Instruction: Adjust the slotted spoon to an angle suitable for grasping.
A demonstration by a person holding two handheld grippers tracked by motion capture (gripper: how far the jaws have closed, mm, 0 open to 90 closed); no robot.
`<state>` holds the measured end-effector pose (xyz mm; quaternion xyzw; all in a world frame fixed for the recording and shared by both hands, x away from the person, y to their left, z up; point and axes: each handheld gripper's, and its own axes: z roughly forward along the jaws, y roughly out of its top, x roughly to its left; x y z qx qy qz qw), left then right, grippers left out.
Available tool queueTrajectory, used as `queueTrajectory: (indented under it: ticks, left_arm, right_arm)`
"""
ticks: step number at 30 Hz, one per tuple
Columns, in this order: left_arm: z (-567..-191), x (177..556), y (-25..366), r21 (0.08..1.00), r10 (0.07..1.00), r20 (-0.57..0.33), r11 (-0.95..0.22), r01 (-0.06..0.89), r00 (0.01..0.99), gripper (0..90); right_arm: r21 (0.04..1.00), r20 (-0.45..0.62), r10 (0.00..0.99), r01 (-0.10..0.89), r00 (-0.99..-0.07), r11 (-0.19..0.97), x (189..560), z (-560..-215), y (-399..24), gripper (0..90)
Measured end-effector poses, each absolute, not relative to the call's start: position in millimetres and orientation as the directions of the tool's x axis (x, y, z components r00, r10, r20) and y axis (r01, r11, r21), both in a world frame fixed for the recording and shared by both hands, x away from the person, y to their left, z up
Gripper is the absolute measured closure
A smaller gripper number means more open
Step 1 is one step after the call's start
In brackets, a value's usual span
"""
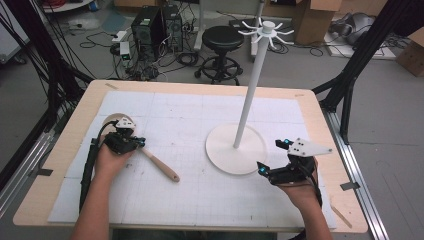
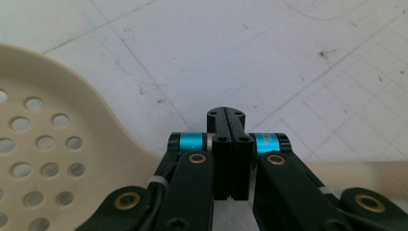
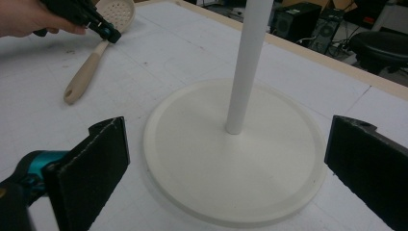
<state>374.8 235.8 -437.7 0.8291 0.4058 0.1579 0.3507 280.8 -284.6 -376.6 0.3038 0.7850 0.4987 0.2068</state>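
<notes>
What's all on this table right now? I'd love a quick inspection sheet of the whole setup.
Surface: wooden table under a white gridded mat with smudges.
Job's things: beige slotted spoon lying flat on the mat; white hook stand upright on its round base.
Clutter: nothing seen on the mat.
Grippers: left gripper shut, empty, over the spoon's neck; right gripper open, facing the stand's base.
Cables: black cable along the left forearm.
Surroundings: stool, computer towers, cardboard boxes, floor wiring.

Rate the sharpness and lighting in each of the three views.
High view: even, soft light, slightly grainy, the slotted spoon readable. Left gripper view: the shut jaws crisp, spoon bowl a bit soft. Right gripper view: near jaws blurred, white stand bright with little contrast.
</notes>
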Motion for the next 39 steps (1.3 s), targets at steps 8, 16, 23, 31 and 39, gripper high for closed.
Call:
queueTrajectory:
  ticks: [8, 16, 23, 31, 39]
  left_arm:
    - [-439.2, 348.8, 246.5, 0.727, 0.785, -0.023, -0.412, 0.549, 0.619, 89.8]
    - [-440.4, 335.2, 250.7, 0.729, 0.785, -0.029, -0.407, 0.551, 0.618, 89.8]
    - [-429.8, 327.4, 252.7, 0.815, 0.696, -0.090, -0.360, 0.455, 0.712, 89.7]
    - [-423.1, 304.8, 227.0, 0.839, 0.433, -0.077, -0.458, 0.293, 0.898, 89.7]
    - [-428.3, 285.5, 212.5, 0.841, 0.287, -0.101, -0.487, 0.236, 0.953, 89.7]
  right_arm:
    - [0.908, -0.022, 0.681, 0.270, -0.731, 0.320, 280.3, -376.1, -283.6, 0.4]
    - [0.908, -0.023, 0.681, 0.269, -0.732, 0.321, 280.2, -376.1, -283.5, 0.4]
    - [0.910, -0.028, 0.682, 0.264, -0.731, 0.320, 280.0, -375.5, -285.1, 0.4]
    - [0.913, -0.022, 0.686, 0.265, -0.727, 0.310, 278.6, -374.2, -287.3, 0.4]
    - [0.915, -0.022, 0.687, 0.262, -0.726, 0.306, 278.6, -373.6, -288.0, 0.5]
